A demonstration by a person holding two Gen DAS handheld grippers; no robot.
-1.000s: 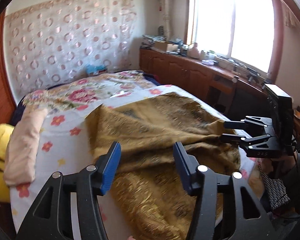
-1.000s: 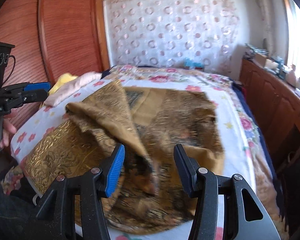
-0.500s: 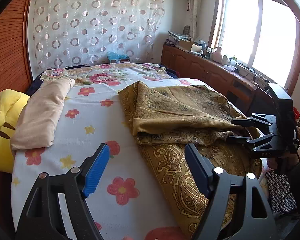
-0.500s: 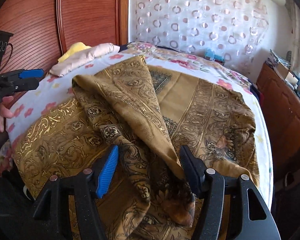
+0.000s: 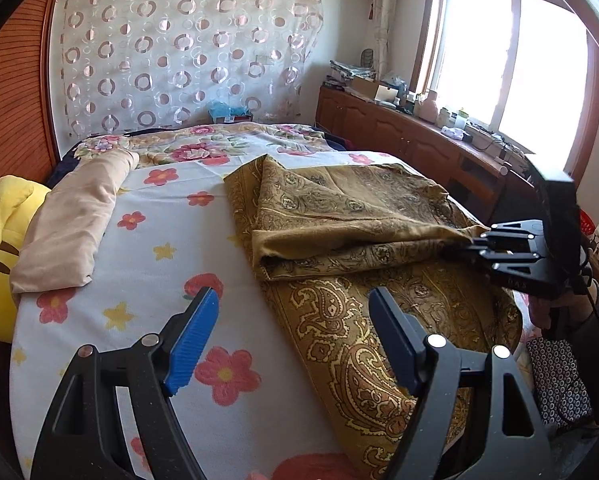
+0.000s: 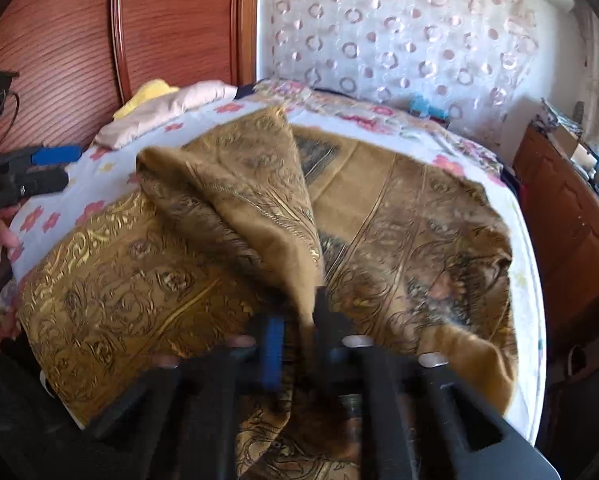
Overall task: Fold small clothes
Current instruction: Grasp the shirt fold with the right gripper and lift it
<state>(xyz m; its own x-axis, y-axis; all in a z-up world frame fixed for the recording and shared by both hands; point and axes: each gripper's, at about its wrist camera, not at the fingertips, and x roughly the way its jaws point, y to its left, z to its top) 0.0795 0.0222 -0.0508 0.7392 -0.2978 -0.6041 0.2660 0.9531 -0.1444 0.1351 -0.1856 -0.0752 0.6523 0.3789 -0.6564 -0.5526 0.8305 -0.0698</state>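
The right gripper (image 6: 297,344) has just clamped onto a fold of the gold paisley cloth (image 5: 363,240) spread on the flowered bed (image 5: 147,248), while the left gripper (image 5: 293,336) stands released at seven o'clock of it

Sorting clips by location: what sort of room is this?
Most likely a home bedroom: a bed with a floral sheet, a pillow by the wooden headboard, and low cabinets under a window.
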